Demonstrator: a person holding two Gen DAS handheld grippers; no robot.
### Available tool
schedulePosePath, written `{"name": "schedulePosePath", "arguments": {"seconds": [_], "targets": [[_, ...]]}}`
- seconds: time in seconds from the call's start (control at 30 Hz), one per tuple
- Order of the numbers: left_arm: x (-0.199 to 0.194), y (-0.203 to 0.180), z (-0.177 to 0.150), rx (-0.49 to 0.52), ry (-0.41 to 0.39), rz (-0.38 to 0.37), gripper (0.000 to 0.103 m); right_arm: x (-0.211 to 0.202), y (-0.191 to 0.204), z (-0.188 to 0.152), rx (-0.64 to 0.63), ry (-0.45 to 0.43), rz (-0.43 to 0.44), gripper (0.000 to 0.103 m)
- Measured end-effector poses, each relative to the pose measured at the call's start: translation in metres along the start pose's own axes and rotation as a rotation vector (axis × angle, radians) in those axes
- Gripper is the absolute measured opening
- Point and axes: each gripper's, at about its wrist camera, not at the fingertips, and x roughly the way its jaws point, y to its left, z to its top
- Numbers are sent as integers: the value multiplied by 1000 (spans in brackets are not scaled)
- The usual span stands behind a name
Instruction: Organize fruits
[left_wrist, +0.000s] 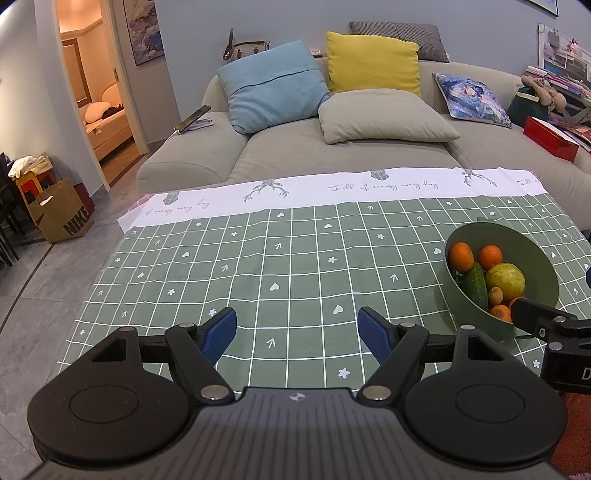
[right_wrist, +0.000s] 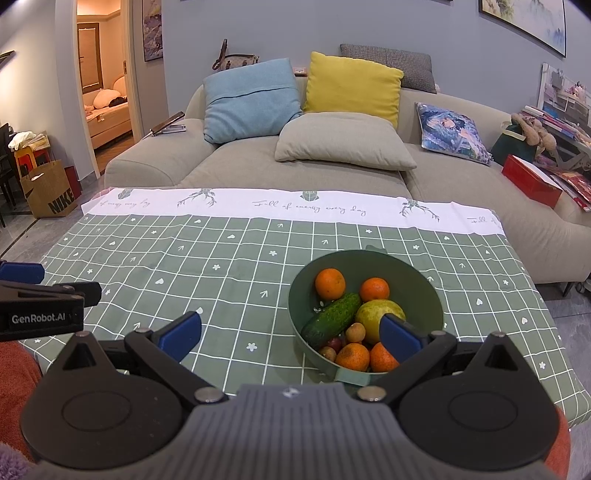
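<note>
A green bowl (right_wrist: 424, 288) stands on the green checked tablecloth (right_wrist: 229, 280). It holds several oranges (right_wrist: 330, 283), a cucumber (right_wrist: 330, 320), a yellow-green round fruit (right_wrist: 373, 314) and small brown fruits (right_wrist: 355, 332). My right gripper (right_wrist: 291, 334) is open and empty, near the bowl's front rim, with its right finger over the fruit. My left gripper (left_wrist: 297, 330) is open and empty above bare cloth, left of the bowl (left_wrist: 535, 258). The right gripper's finger shows in the left wrist view (left_wrist: 532, 317) at the bowl's near rim.
A beige sofa (right_wrist: 332, 173) with several cushions stands behind the table. A red box (right_wrist: 532, 181) and papers lie on its right end. A Nike paper bag (right_wrist: 48, 192) stands on the floor at left, near a doorway.
</note>
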Motion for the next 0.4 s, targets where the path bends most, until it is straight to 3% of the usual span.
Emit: {"name": "schedulePosePath", "arguments": {"seconds": [0.4], "targets": [[-2,-1,-1,-2,-2,-13,88,3,0,-3,-1,6,2,98]]}}
